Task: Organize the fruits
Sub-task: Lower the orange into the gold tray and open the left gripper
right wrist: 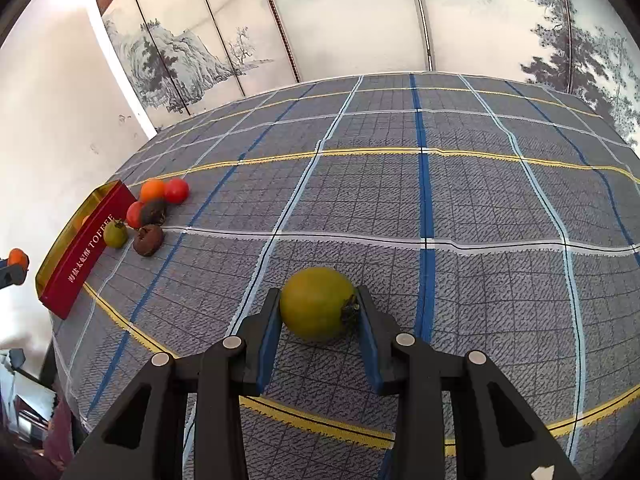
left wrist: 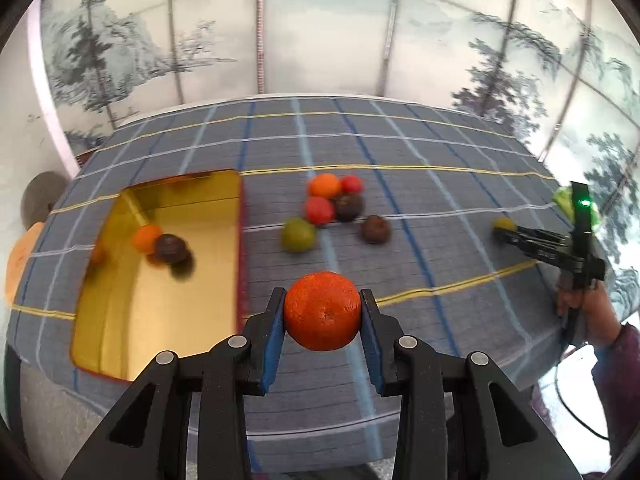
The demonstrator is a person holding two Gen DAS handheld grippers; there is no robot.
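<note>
Orange against blue pads: the left gripper pinches a tangerine from both sides and carries it clear of the plaid-covered counter. The relation that matters is sideways. The open gold-lined tin lies to the left of the held fruit and slightly farther away, its long axis running away from the camera, its red right wall standing between fruit and tin floor. An orange fruit and a dark fruit already rest inside, toward the far end, so the near half looks free.

At the counter's other side, well apart from the tin, the right gripper is closed on a green fruit, which seems to sit on or just above the cloth. The left hand is by far the nearer to the tin. A loose cluster of fruits waits on the cloth beyond.
</note>
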